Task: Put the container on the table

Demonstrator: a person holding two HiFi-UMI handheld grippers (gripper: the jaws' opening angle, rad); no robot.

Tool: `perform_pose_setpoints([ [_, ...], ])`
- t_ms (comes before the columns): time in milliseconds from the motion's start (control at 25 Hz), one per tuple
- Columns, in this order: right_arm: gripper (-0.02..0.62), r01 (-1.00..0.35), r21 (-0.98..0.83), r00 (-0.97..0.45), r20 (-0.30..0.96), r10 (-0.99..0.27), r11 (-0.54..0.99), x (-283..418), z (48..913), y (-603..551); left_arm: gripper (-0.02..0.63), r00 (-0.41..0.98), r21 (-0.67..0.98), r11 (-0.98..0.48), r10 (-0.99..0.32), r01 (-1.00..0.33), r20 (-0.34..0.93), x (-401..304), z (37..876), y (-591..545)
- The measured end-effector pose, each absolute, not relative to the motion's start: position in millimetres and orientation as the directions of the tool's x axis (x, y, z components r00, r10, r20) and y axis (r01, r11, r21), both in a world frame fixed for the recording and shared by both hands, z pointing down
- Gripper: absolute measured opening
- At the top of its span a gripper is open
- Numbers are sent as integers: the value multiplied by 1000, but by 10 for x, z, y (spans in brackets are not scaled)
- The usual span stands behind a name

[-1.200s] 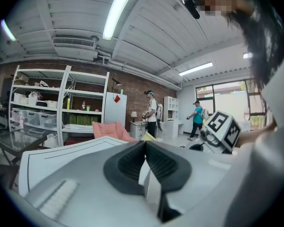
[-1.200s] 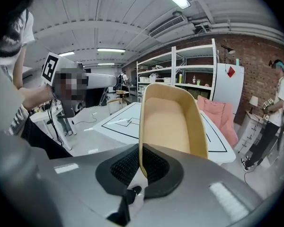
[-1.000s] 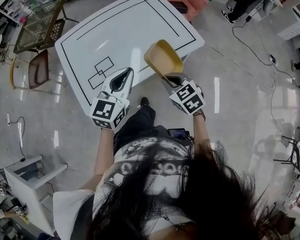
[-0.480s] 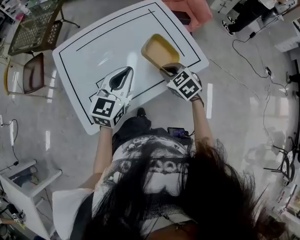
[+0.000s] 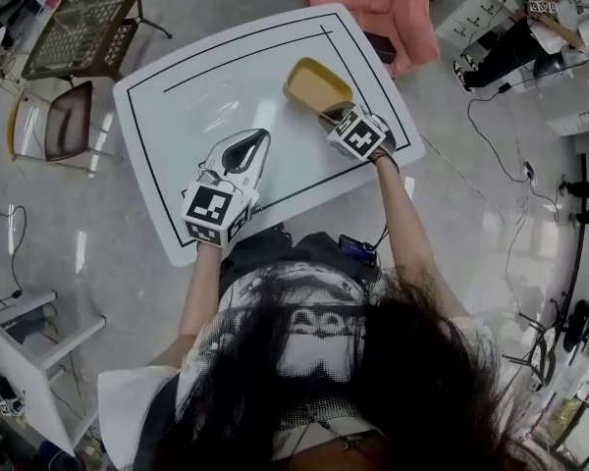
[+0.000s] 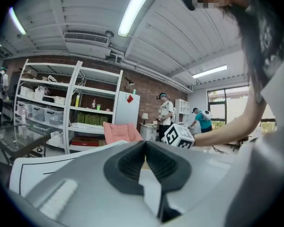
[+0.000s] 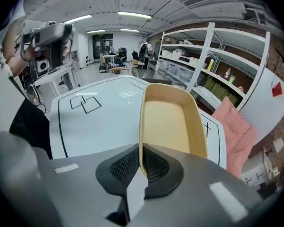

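One white tabletop (image 5: pixel 206 86), the largest item: rounded corners, with a black outline drawn just inside its edge.

One pink armchair (image 5: pixel 378 3), on the floor just beyond the tabletop's far right edge.

One white shelving rack (image 7: pixel 217 56), against a brick wall and stocked with boxes and bottles, seen in both gripper views.

One dark mesh-topped table (image 5: pixel 83 37), off the tabletop's far left corner, with one brown chair (image 5: pixel 69 121) beside it.

One container (image 7: pixel 173 122): tan, oblong, open-topped and empty. It lies over the far right part of the tabletop, inside the black outline, with its long axis running away from the right hand-held gripper. Whether its base touches the surface cannot be told.

One right hand-held gripper (image 7: pixel 141 167): the jaws are clamped on the rim at the container's near end, one ribbed pad on each side of the wall. Its marker cube sits over the tabletop's right edge.

One left hand-held gripper (image 6: pixel 146 162): the jaws are pressed together with nothing between them. It is held over the near middle of the tabletop, pointing toward the far side, apart from the container.

Two overlapping squares (image 7: pixel 85 103), drawn in black line on the tabletop toward its left side, well apart from the container.
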State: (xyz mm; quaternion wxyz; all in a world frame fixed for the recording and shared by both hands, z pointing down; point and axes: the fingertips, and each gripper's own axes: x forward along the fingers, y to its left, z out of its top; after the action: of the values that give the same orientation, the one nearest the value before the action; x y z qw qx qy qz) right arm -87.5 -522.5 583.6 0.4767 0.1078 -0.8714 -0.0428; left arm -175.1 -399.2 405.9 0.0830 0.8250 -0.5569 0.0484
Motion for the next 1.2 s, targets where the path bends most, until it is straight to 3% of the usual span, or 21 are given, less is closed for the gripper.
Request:
perform_pose_setpoints([
  [280, 12, -115, 165, -386, 901, -197, 980, -821, 6381, -5674, 0, 341, 85, -330, -921, -940, 188, -1904, 4117, -4080],
  [560, 17, -35, 241, -342, 909, -239, 970, -887, 6421, -5837, 0, 315, 89, -303, -928, -949, 200, -2025, 4173, -4108],
  [680, 67, -50, 236, -350, 906, -239, 970, -894, 6423, -5829, 0, 312, 89, -299, -928, -950, 203, -2033, 4197, -4114],
  [1000, 83, -232, 239, -502, 801, -326, 943, -928, 5991, -5845, 0, 310, 95, -296, -927, -950, 210, -2039, 4227, -4129],
  [1200, 54, -373, 191, -626, 670, -399, 908, -913, 5509, -5670, 0, 319, 95, -305, -923, -948, 214, -1991, 4222, -4118],
])
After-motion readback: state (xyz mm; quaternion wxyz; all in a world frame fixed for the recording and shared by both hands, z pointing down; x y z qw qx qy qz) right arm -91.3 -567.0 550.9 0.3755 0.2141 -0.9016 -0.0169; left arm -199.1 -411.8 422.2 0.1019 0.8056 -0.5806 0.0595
